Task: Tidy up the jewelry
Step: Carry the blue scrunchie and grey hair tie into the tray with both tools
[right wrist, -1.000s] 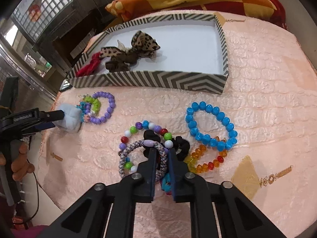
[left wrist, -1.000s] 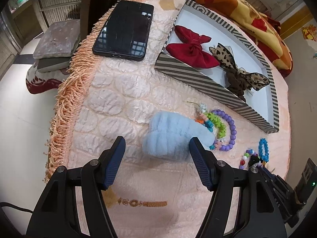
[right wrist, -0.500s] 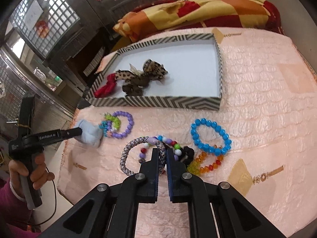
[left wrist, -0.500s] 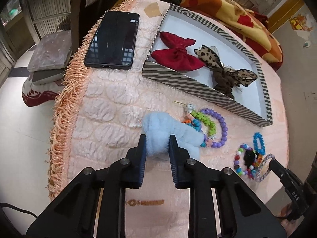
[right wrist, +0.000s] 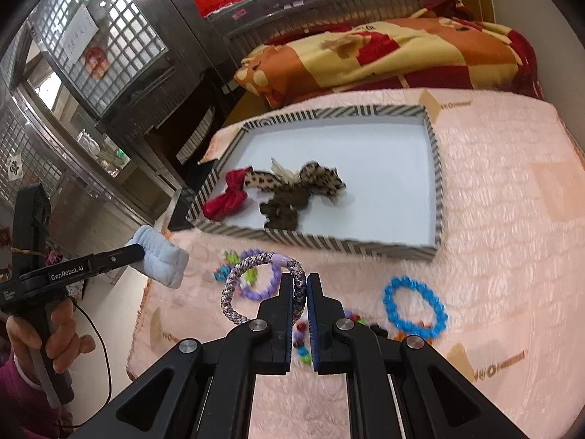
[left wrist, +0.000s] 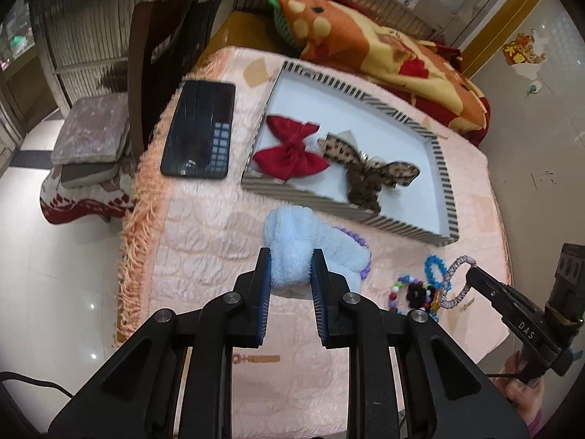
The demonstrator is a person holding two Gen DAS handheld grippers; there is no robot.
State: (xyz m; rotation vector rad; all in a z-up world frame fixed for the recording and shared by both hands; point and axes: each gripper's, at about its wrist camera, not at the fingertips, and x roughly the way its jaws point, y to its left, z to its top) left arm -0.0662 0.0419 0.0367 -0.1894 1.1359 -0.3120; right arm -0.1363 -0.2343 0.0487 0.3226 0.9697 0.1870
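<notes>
My left gripper [left wrist: 290, 256] is shut on a fluffy light-blue scrunchie [left wrist: 292, 241], held above the pink tablecloth; the right wrist view shows it [right wrist: 161, 259] hanging in the air at the left. My right gripper [right wrist: 300, 280] is shut on a braided grey-purple hair tie [right wrist: 234, 285], also off the cloth. Beyond both stands the striped tray [left wrist: 444, 183] with a red bow [left wrist: 289, 153] and a leopard bow [left wrist: 365, 172] inside. A purple bead bracelet [right wrist: 263, 289] and a blue one [right wrist: 413, 307] lie on the cloth in front of the tray.
A black phone [left wrist: 199, 135] lies left of the tray near the fringed table edge. Small multicoloured bead bracelets [left wrist: 413, 289] lie near the front edge. An orange blanket [left wrist: 365, 36] is behind the table, and a cushioned stool [left wrist: 87, 135] stands to its left.
The left jaws closed on the blue scrunchie and raised it off the cloth. The right gripper, shut throughout, lifted the braided hair tie away from the bead pile.
</notes>
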